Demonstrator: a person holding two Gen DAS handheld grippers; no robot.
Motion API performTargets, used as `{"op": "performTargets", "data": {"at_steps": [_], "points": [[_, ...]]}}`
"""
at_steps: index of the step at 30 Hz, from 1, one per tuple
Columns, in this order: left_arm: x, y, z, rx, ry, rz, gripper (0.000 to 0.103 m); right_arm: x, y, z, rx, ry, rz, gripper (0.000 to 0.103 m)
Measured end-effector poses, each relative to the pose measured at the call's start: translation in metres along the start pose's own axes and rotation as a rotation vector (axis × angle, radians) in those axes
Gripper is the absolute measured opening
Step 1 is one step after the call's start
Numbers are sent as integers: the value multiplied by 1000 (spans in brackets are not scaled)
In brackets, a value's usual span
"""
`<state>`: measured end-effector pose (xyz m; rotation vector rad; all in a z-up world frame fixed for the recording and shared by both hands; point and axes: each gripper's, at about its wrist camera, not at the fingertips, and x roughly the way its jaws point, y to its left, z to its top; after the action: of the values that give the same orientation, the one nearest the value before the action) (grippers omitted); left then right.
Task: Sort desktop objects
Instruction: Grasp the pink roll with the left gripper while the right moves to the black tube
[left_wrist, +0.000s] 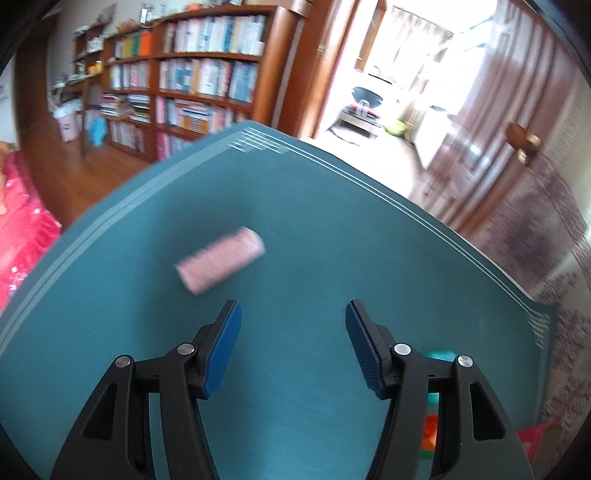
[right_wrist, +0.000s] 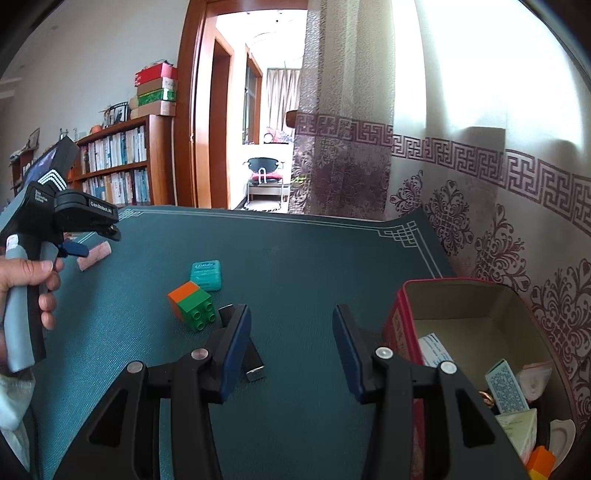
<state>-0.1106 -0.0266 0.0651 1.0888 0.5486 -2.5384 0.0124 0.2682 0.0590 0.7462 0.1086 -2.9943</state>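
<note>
A pink oblong eraser-like block (left_wrist: 220, 260) lies on the teal desk mat (left_wrist: 314, 221), just ahead and left of my left gripper (left_wrist: 293, 314), which is open and empty. In the right wrist view the same pink block (right_wrist: 94, 256) lies under the left gripper's blue fingertips (right_wrist: 77, 249), held by a person's hand (right_wrist: 26, 273). My right gripper (right_wrist: 291, 317) is open and empty above the mat. A green and orange toy brick (right_wrist: 192, 304), a teal floss box (right_wrist: 206, 275) and a dark flat stick (right_wrist: 247, 354) lie left of it.
A red tin box (right_wrist: 402, 314) with several small packets and items inside stands at the right edge of the mat. A patterned curtain (right_wrist: 461, 206) hangs behind the table. Bookshelves (left_wrist: 192, 81) and a doorway (right_wrist: 266, 129) lie beyond the far edge.
</note>
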Motion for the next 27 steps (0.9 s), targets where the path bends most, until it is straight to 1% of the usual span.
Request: {"op": "performTargets", "data": {"at_steps": [4,7,9,13,17,20,21,22,25,27], "points": [[5,30,18,-13,-20,54,62,7,3,0,5,27,38,50],[12,55,28,-27,-16,87,62,13,2,0,27,51,59,50],[15,72,32,-71,-30,71,62,16,2,0,42,66,68,50],[24,90,37,-129,-27,21,62,18,6,-1,29,74,72,50],[36,88,37,-108,-26,8,62,21,8,0,31,89,92,50],[50,80,35,-54,3,1,62,28,10,3,51,118,116,50],[52,76,34,-38,-5,-10,62,30,12,4,58,125,130,50],[52,73,34,-21,-16,-6,62,31,14,6,59,128,139,50],[51,65,35,37,-47,38,62,36,24,11,43,132,162,50],[51,64,34,46,-56,46,62,41,29,14,39,140,172,50]]}}
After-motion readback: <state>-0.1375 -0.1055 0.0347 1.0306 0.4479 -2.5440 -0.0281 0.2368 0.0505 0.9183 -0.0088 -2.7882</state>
